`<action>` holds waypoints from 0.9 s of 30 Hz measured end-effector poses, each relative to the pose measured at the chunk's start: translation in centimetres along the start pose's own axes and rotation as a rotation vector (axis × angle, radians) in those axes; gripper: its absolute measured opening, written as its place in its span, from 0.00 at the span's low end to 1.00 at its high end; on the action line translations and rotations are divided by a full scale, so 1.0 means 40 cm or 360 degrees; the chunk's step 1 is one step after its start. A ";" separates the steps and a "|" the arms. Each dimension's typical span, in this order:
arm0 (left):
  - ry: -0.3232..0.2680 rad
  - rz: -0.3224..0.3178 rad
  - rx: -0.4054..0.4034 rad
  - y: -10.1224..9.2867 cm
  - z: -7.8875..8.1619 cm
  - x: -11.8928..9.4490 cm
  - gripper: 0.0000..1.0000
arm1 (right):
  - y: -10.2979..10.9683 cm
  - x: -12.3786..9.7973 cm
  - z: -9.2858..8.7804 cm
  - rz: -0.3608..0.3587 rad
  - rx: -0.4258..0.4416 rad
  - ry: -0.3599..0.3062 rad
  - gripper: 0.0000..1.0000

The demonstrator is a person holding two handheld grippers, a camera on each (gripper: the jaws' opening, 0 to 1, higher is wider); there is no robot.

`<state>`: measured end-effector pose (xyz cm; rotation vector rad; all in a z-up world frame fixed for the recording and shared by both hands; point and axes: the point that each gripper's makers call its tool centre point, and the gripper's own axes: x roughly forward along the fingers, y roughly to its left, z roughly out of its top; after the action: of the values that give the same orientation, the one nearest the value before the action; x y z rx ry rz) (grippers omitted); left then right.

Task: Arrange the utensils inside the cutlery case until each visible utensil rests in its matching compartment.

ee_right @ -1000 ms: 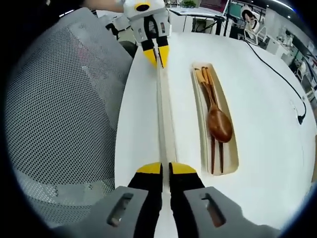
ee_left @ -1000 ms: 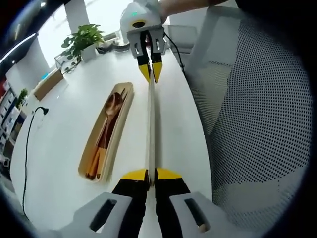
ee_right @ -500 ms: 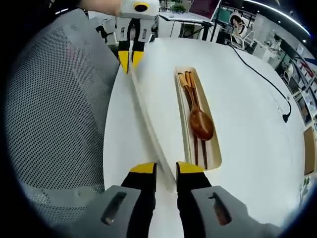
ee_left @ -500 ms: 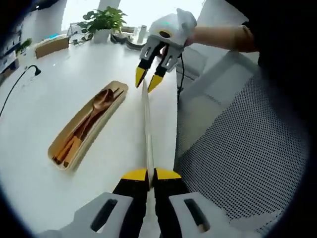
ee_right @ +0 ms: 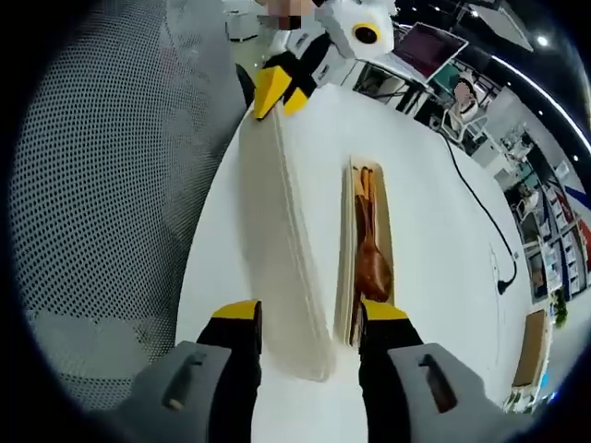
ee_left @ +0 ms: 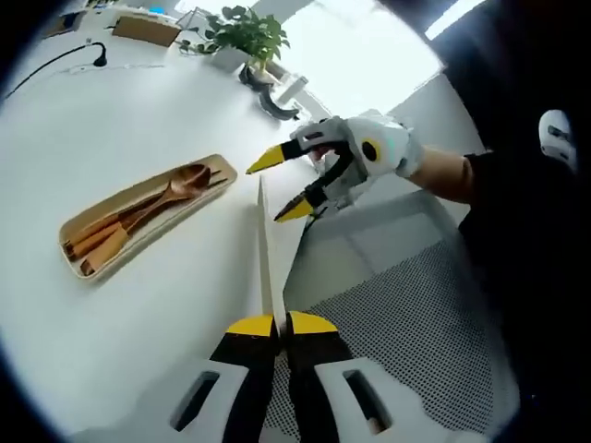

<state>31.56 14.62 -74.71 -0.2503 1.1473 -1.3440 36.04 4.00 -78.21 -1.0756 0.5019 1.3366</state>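
A long pale case lid is held by one end in my left gripper, whose jaws are shut on it. In the right gripper view the lid shows its broad face, with my left gripper clamped on its far end. My right gripper is open; the lid's near end lies between its jaws, and none of them visibly touches it. In the left gripper view the right gripper stands open just past the lid's far tip. The cutlery case lies on the white table, holding a wooden spoon and chopsticks.
A mesh office chair stands close against the table's edge, below the lid. A potted plant and a black cable are at the far side of the table. In the right gripper view the case lies right of the lid.
My right gripper has opened and let go of the lid's end. The lid, now held by the left gripper alone, has turned from edge-on to flat in the right gripper view.
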 end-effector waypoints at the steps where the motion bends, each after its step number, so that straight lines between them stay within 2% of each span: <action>1: -0.0019 -0.0015 -0.0042 -0.001 0.003 0.001 0.03 | 0.004 0.002 0.004 -0.0003 -0.0008 0.0000 0.51; 6: -0.0119 -0.0126 -0.0226 -0.021 0.023 -0.001 0.03 | 0.017 0.014 0.030 -0.0048 -0.0139 -0.0008 0.53; 14: -0.0238 -0.0225 -0.0389 -0.032 0.055 -0.021 0.03 | -0.001 0.012 0.030 -0.0096 -0.0187 0.0016 0.51; 17: -0.0271 -0.0286 -0.0460 -0.040 0.065 -0.030 0.03 | -0.006 0.010 0.027 -0.0113 -0.0191 0.0020 0.54; 20: -0.0262 -0.0288 -0.0455 -0.042 0.064 -0.030 0.03 | -0.016 0.008 0.022 -0.0131 -0.0210 0.0042 0.49; 23: -0.0265 -0.0331 -0.0505 -0.051 0.068 -0.032 0.03 | -0.025 0.003 0.027 -0.0152 -0.0224 0.0047 0.40; 27: -0.0306 -0.0319 -0.0526 -0.038 0.079 -0.038 0.03 | -0.026 0.002 0.025 -0.0131 -0.0146 0.0054 0.40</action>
<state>33.28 14.03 -71.35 -0.7358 1.1997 -1.2660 36.74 5.00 -77.46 -1.1835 0.4201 1.2811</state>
